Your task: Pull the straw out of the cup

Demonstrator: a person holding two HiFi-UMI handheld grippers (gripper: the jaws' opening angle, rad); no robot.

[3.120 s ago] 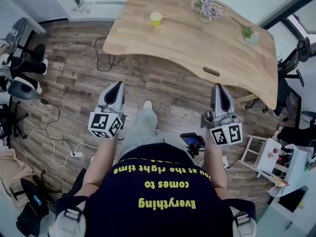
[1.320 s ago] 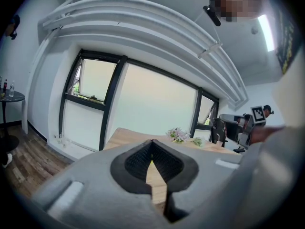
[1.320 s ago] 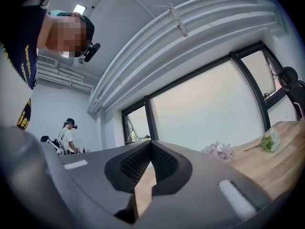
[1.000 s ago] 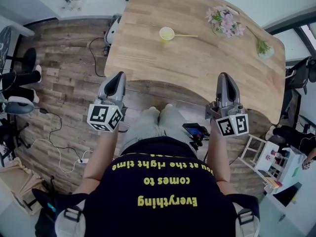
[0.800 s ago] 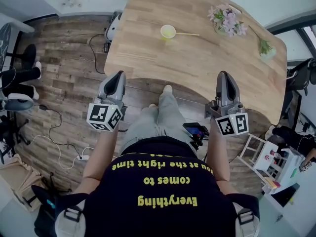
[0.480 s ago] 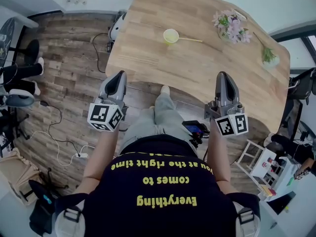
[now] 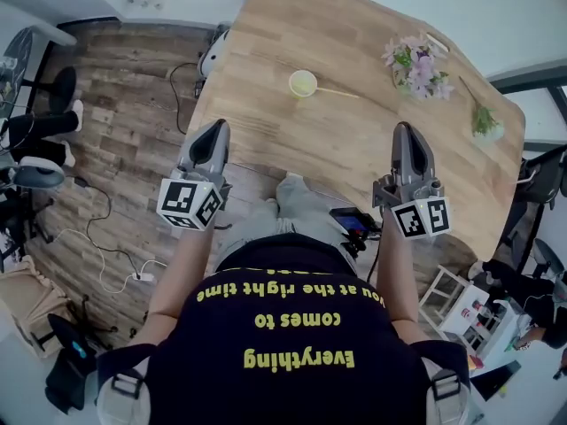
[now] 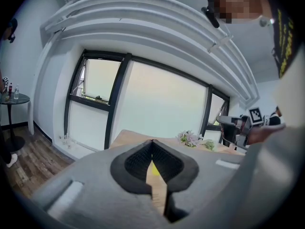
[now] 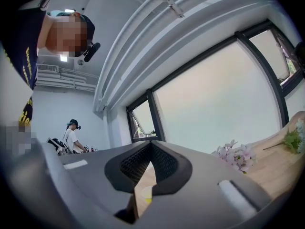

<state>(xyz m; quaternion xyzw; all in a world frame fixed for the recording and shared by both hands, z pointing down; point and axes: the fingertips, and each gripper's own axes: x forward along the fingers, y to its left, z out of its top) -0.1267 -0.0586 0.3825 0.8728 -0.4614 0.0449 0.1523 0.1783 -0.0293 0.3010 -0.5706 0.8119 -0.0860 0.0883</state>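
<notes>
A small yellow cup (image 7: 303,83) stands on the wooden table (image 7: 354,158), toward its far left. A thin straw (image 7: 337,91) leans out of the cup to the right. My left gripper (image 7: 219,127) hovers at the table's near edge, well short of the cup, jaws shut and empty. My right gripper (image 7: 403,130) is over the table further right, also shut and empty. In the left gripper view the cup (image 8: 154,170) shows through the gap below the closed tips (image 8: 152,141). The right gripper view shows the cup (image 9: 147,193) below its closed tips (image 9: 151,143).
Pink flowers (image 7: 415,65) and a small green sprig (image 7: 485,122) lie at the table's far right. Cables (image 7: 106,264) trail over the wooden floor at left, near chairs (image 7: 35,171). A white rack (image 7: 461,312) stands at lower right. Another person (image 9: 72,136) stands far off.
The person has stepped toward the table. Both grippers have moved forward, from in front of its near edge to over it, and the cup is closer. Jaws stay shut.
</notes>
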